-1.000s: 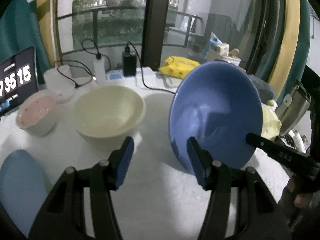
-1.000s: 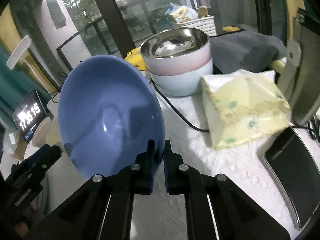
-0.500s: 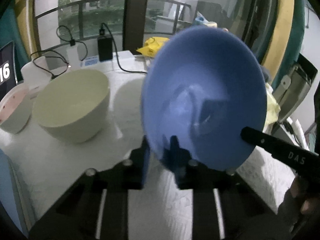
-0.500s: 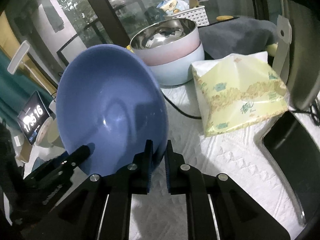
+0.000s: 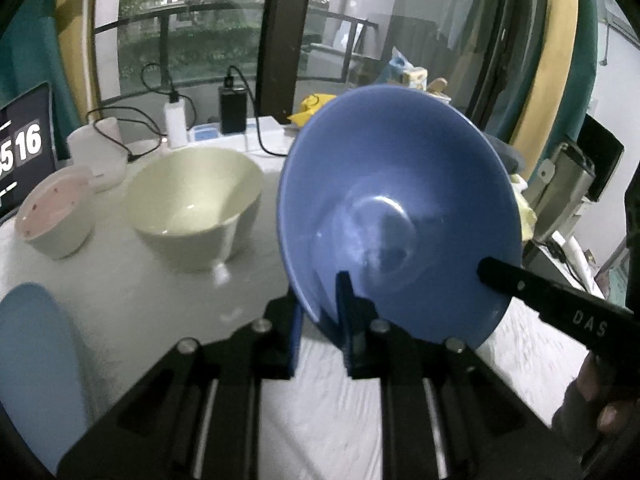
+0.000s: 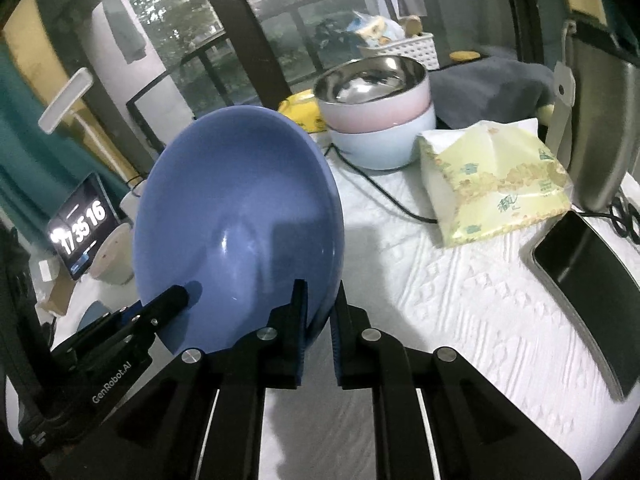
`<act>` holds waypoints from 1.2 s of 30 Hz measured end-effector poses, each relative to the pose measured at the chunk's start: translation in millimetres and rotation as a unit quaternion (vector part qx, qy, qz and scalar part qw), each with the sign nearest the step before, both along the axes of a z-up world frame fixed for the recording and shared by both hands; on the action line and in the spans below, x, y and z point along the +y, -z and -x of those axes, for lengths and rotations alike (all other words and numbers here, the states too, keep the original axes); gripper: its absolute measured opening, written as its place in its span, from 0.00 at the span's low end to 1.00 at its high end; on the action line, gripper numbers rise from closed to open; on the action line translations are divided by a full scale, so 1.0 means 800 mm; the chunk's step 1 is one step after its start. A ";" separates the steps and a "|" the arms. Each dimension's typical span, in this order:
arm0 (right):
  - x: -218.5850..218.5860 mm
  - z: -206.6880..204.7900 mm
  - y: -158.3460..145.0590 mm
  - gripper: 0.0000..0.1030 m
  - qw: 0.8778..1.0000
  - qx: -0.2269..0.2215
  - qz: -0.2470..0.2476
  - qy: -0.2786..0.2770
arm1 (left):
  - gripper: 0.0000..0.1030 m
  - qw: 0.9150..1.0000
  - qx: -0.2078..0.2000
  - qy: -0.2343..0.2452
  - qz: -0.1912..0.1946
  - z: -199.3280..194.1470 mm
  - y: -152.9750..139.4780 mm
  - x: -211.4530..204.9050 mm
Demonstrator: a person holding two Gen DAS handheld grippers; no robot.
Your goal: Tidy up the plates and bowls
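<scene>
A blue bowl [image 5: 400,216] is held tilted on edge above the white tablecloth, with its hollow facing both cameras. My left gripper [image 5: 320,312] is shut on the bowl's lower rim, one finger inside and one outside. My right gripper [image 6: 318,308] is shut on the rim at another spot; one of its fingers [image 5: 536,292] shows at the bowl's lower right in the left wrist view. In the right wrist view the blue bowl [image 6: 240,232] fills the centre left, and the left gripper's finger [image 6: 168,304] reaches in from the lower left.
A cream bowl [image 5: 196,204], a small pink bowl [image 5: 54,216] and a light blue plate [image 5: 36,360] sit to the left. A steel-lined pink bowl stacked in a pale blue bowl [image 6: 376,120], a tissue pack [image 6: 496,176], a clock screen [image 6: 82,228] and cables lie behind.
My left gripper was open in front of the bowl and has shut on its lower rim. The right gripper has kept its hold, and the bowl has shifted slightly.
</scene>
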State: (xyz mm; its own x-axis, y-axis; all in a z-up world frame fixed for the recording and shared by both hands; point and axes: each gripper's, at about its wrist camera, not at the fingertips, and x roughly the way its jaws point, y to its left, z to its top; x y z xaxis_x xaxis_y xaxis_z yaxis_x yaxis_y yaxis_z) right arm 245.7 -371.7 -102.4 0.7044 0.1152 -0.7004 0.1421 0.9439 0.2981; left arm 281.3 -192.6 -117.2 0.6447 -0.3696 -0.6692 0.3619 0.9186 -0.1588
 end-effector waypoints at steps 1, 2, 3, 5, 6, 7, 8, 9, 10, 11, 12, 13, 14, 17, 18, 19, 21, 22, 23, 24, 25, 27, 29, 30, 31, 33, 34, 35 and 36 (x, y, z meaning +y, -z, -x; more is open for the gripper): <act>0.005 0.004 -0.001 0.12 1.000 0.002 -0.001 0.000 | 0.15 1.000 0.000 0.001 0.002 0.004 -0.002 0.005; 0.010 0.009 -0.002 0.12 1.000 0.003 -0.003 0.000 | 0.15 1.000 0.000 0.001 0.004 0.009 -0.003 0.010; 0.015 0.015 -0.003 0.12 1.000 0.002 -0.003 -0.001 | 0.15 1.000 -0.001 0.001 0.006 0.015 -0.005 0.016; 0.024 0.024 -0.007 0.12 1.000 0.000 0.001 0.000 | 0.15 1.000 -0.002 0.000 0.009 0.024 -0.007 0.025; 0.030 0.029 -0.008 0.12 1.000 0.000 0.004 0.000 | 0.15 1.000 -0.002 0.000 0.010 0.028 -0.008 0.029; 0.035 0.033 -0.010 0.12 1.000 0.001 0.005 0.000 | 0.15 1.000 -0.002 0.000 0.011 0.032 -0.008 0.032; 0.038 0.036 -0.011 0.13 1.000 0.001 0.005 -0.001 | 0.15 1.000 -0.002 0.000 0.013 0.037 -0.009 0.038; 0.043 0.041 -0.011 0.13 1.000 0.001 0.005 -0.002 | 0.15 1.000 -0.002 0.000 0.014 0.041 -0.011 0.042; 0.047 0.044 -0.012 0.13 1.000 0.001 0.005 -0.003 | 0.15 1.000 -0.003 -0.001 0.015 0.045 -0.012 0.046; 0.052 0.048 -0.013 0.13 1.000 0.001 0.006 -0.005 | 0.15 1.000 -0.004 -0.003 0.016 0.051 -0.013 0.051; 0.057 0.051 -0.014 0.14 1.000 0.002 0.007 -0.008 | 0.15 1.000 -0.003 -0.004 0.017 0.055 -0.014 0.055; 0.061 0.055 -0.015 0.14 1.000 0.002 0.008 -0.010 | 0.15 1.000 -0.002 -0.006 0.018 0.059 -0.015 0.060; 0.064 0.057 -0.015 0.15 1.000 0.003 0.008 -0.011 | 0.15 1.000 0.000 -0.008 0.018 0.061 -0.015 0.063; 0.075 0.065 -0.016 0.15 1.000 0.004 0.010 -0.018 | 0.15 1.000 0.001 -0.014 0.020 0.074 -0.017 0.074; 0.079 0.068 -0.017 0.15 1.000 0.005 0.012 -0.021 | 0.15 1.000 0.000 -0.016 0.020 0.078 -0.017 0.077; 0.081 0.070 -0.017 0.15 1.000 0.006 0.013 -0.023 | 0.16 1.000 0.000 -0.017 0.020 0.081 -0.017 0.080; 0.087 0.075 -0.015 0.15 1.000 0.010 0.012 -0.027 | 0.16 1.000 0.001 -0.021 0.021 0.090 -0.016 0.086; 0.091 0.078 -0.014 0.15 0.999 0.012 0.011 -0.029 | 0.16 1.000 0.002 -0.022 0.020 0.093 -0.015 0.089; 0.093 0.080 -0.012 0.15 0.999 0.014 0.010 -0.031 | 0.16 1.000 0.005 -0.024 0.018 0.097 -0.013 0.092; 0.095 0.082 -0.010 0.15 0.999 0.019 0.009 -0.032 | 0.16 1.000 0.008 -0.025 0.018 0.100 -0.011 0.094; 0.099 0.085 -0.009 0.15 0.999 0.021 0.009 -0.033 | 0.16 0.999 0.013 -0.026 0.017 0.102 -0.008 0.096; 0.102 0.089 -0.006 0.15 0.999 0.027 0.009 -0.034 | 0.16 0.999 0.020 -0.028 0.019 0.107 -0.004 0.100; 0.105 0.094 -0.003 0.15 0.999 0.032 0.009 -0.037 | 0.16 0.999 0.024 -0.029 0.019 0.112 -0.001 0.103; 0.107 0.096 -0.003 0.15 0.999 0.034 0.010 -0.037 | 0.16 0.999 0.027 -0.029 0.019 0.115 0.000 0.105; 0.108 0.098 -0.002 0.15 0.999 0.035 0.010 -0.037 | 0.16 0.999 0.028 -0.029 0.019 0.117 0.001 0.106; 0.109 0.100 -0.001 0.18 0.998 0.039 0.010 -0.038 | 0.16 0.999 0.032 -0.029 0.020 0.121 0.003 0.109; 0.110 0.100 0.000 0.21 0.998 0.044 0.010 -0.038 | 0.16 0.999 0.033 -0.029 0.020 0.123 0.004 0.110; 0.111 0.101 0.001 0.23 0.998 0.048 0.008 -0.039 | 0.16 0.999 0.034 -0.029 0.019 0.125 0.005 0.112; 0.112 0.101 0.001 0.23 0.998 0.050 0.007 -0.040 | 0.16 0.999 0.037 -0.030 0.018 0.126 0.006 0.113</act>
State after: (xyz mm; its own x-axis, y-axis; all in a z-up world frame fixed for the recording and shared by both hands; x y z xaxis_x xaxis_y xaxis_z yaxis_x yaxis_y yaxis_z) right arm 164.6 -282.1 -103.5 0.6198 0.1577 -0.7688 0.0945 0.9575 0.2726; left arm 180.6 -102.5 -122.0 0.6165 -0.3561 -0.7022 0.2919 0.9317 -0.2162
